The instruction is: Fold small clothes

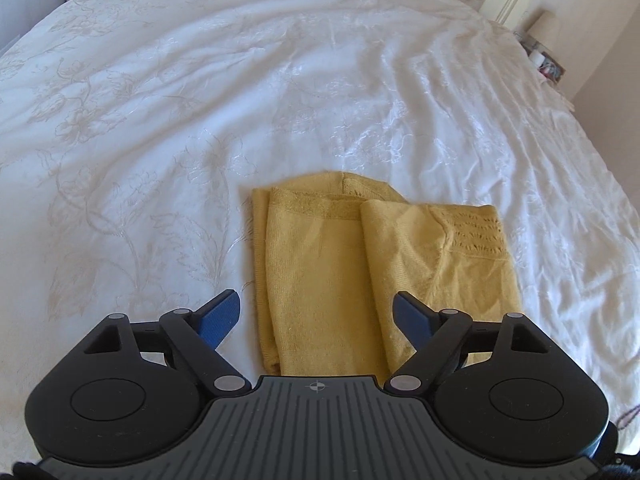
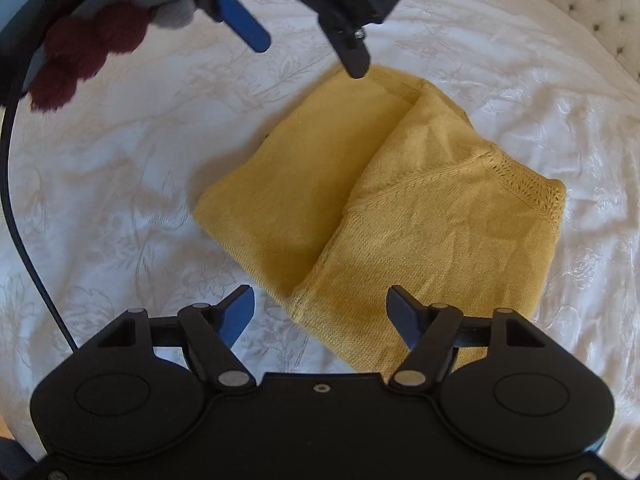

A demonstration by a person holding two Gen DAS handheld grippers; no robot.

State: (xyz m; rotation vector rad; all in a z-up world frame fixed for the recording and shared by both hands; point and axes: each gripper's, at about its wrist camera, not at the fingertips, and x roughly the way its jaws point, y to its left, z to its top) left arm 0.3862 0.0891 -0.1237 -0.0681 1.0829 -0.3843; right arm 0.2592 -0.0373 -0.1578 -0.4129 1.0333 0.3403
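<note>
We see folded yellow knit garment (image 1: 360, 264) lying flat on white embroidered bedspread (image 1: 168, 120); our left gripper (image 1: 316, 320) and right gripper (image 2: 320, 312) both spread wide, empty, hovering above garment's near edge

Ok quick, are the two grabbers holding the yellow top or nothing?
Left gripper: open, holding nothing, above the folded yellow top.
Right gripper: open, holding nothing.
</note>
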